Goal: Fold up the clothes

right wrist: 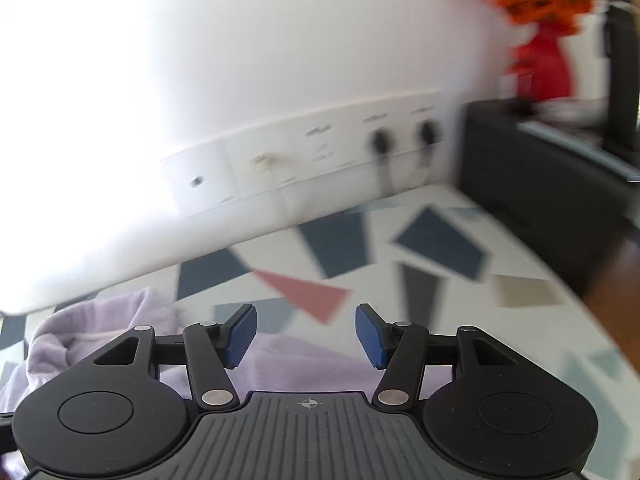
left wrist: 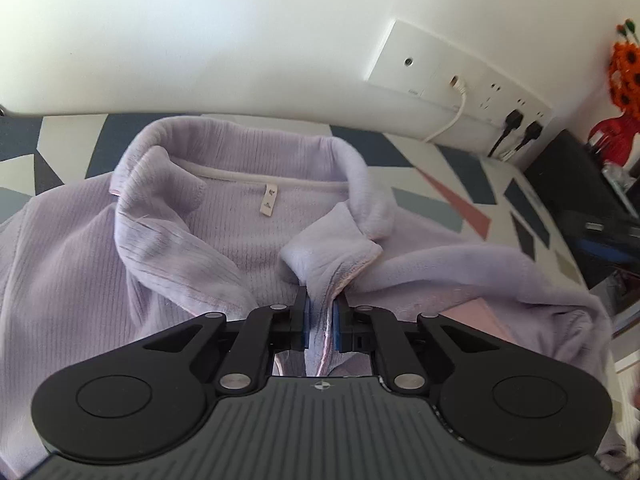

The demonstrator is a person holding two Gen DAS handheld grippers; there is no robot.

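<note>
A lilac fleece jacket [left wrist: 80,264] lies spread on a patterned table, collar [left wrist: 248,148] toward the wall, a white label showing inside the neck. My left gripper [left wrist: 320,308] is shut on the jacket's right front edge just below the collar, with fabric pinched between the blue pads. My right gripper [right wrist: 306,334] is open and empty, held above the table beyond the jacket's edge; the lilac fabric [right wrist: 120,316] shows under and left of it. The right wrist view is blurred by motion.
The table cover [right wrist: 400,248] has blue, pink and grey shapes on white. A white wall with a socket strip [left wrist: 460,76] and plugged cables stands behind. A black box [left wrist: 576,184] and a red vase with orange flowers [left wrist: 616,80] are at the right.
</note>
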